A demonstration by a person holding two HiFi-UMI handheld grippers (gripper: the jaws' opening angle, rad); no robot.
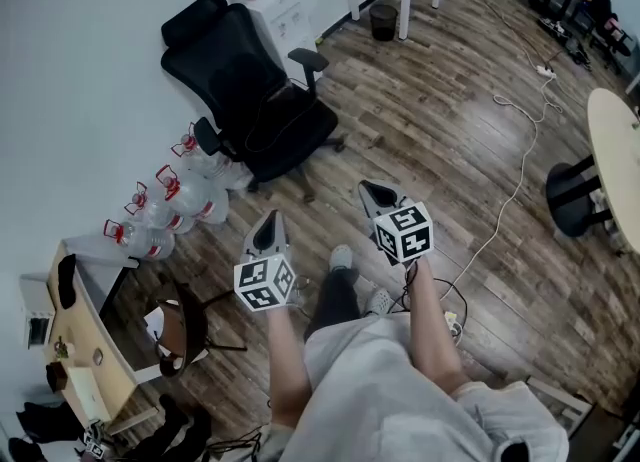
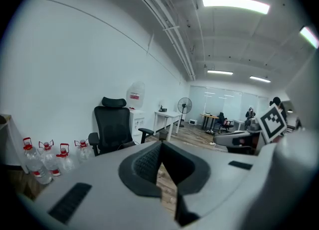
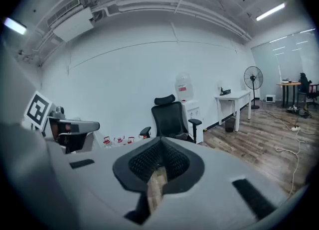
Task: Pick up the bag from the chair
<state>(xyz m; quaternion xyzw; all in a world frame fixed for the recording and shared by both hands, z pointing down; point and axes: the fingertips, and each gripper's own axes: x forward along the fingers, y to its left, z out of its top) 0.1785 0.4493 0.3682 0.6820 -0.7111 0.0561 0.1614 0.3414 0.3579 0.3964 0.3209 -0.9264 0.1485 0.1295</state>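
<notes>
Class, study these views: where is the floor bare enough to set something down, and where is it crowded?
Bare wooden floor lies between the black office chair and the white cable, running up to the bin. Crowded: the water bottles cluster against the wall beside the chair, and the round table and black stool fill the right edge.

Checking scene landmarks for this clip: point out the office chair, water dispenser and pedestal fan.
office chair [image 1: 225, 70], head view, on the backrest.
water dispenser [image 1: 286, 16], head view, on its white cabinet.
pedestal fan [image 3: 253, 78], right gripper view, on the round head.
</notes>
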